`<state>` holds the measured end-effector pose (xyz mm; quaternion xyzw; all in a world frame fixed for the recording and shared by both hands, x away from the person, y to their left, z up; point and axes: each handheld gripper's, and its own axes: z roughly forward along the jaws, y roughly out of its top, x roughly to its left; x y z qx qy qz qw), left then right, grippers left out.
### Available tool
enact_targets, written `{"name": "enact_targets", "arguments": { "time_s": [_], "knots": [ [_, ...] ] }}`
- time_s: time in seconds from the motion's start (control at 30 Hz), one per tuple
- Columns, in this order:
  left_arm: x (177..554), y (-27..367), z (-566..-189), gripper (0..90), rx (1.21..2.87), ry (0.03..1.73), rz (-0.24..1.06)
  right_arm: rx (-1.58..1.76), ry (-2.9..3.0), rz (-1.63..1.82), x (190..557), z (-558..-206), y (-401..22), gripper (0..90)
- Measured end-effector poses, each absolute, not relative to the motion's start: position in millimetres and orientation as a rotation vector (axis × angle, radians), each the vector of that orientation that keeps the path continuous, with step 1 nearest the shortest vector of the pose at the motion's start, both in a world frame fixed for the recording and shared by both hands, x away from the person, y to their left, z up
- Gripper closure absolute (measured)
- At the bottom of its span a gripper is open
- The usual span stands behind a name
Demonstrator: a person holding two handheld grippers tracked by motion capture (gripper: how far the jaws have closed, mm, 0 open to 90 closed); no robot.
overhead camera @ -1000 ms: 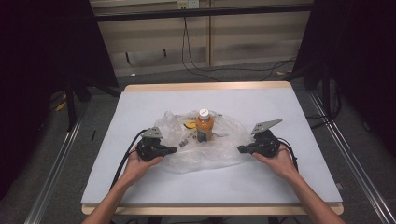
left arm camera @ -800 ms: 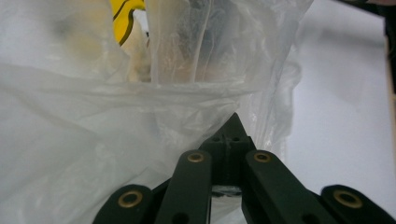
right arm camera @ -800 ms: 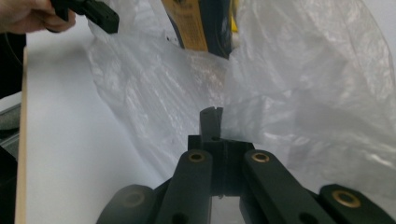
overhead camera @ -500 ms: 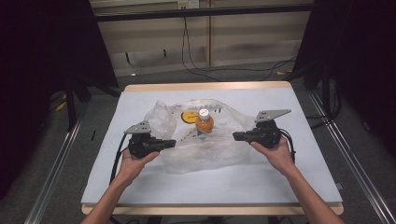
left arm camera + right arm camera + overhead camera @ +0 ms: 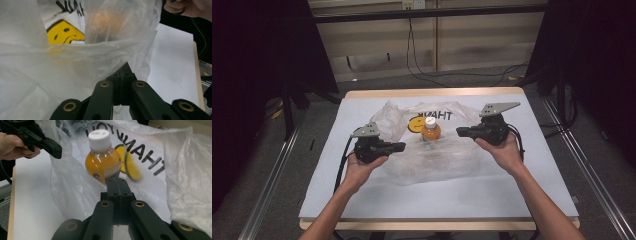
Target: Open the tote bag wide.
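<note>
Each black gripper (image 5: 398,146) carries a grey three-cornered plate, brass-coloured pivot screws (on its linkage) and a trailing black cable.

Both forearms come in from the bottom of the high view, spread apart and reaching forward over the table. The left hand (image 5: 362,167) grips the left gripper (image 5: 399,146) from below, with its jaws pointing level toward the right hand. The right hand (image 5: 504,150) holds the right gripper (image 5: 460,131) a little farther forward, and its jaws point level back toward the left. In each gripper view the two black jaws are pressed together, pinching a fold of thin plastic. A grey three-cornered plate sits on top of each gripper, and a cable trails from each.
</note>
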<state>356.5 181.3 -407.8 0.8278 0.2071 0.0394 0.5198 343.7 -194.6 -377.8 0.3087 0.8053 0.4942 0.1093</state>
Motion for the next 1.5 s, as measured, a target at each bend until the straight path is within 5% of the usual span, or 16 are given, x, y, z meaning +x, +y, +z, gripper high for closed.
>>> {"name": "enact_targets", "arguments": {
  "time_s": [0.27,0.63,0.77,0.87,1.17,1.2,1.3,1.33,1.5],
  "knots": [
    [373,172,-401,90.0,2.092,0.545,0.204,0.914,2.389,1.277,366,-363,-194,90.0],
    [406,151,-453,90.0,2.365,0.621,0.205,1.007,2.667,0.812,405,-450,-176,90.0],
    [416,160,-462,90.0,2.456,0.594,0.147,0.975,2.717,0.729,404,-464,-174,90.0],
    [413,158,-470,90.0,2.384,0.732,0.133,0.959,2.728,0.729,402,-463,-176,90.0],
    [417,177,-467,90.0,2.444,0.764,0.200,0.833,2.834,0.605,377,-458,-195,90.0],
    [425,183,-461,90.0,2.565,0.604,0.213,0.835,2.834,0.613,375,-458,-198,90.0],
    [423,181,-460,90.0,2.587,0.604,0.222,0.850,2.835,0.640,369,-459,-206,90.0],
    [416,177,-463,90.0,2.515,0.726,0.210,0.850,2.835,0.640,369,-459,-206,90.0],
    [417,185,-461,90.0,2.568,0.665,0.208,0.806,2.824,0.628,360,-459,-212,90.0]
  ]
}}
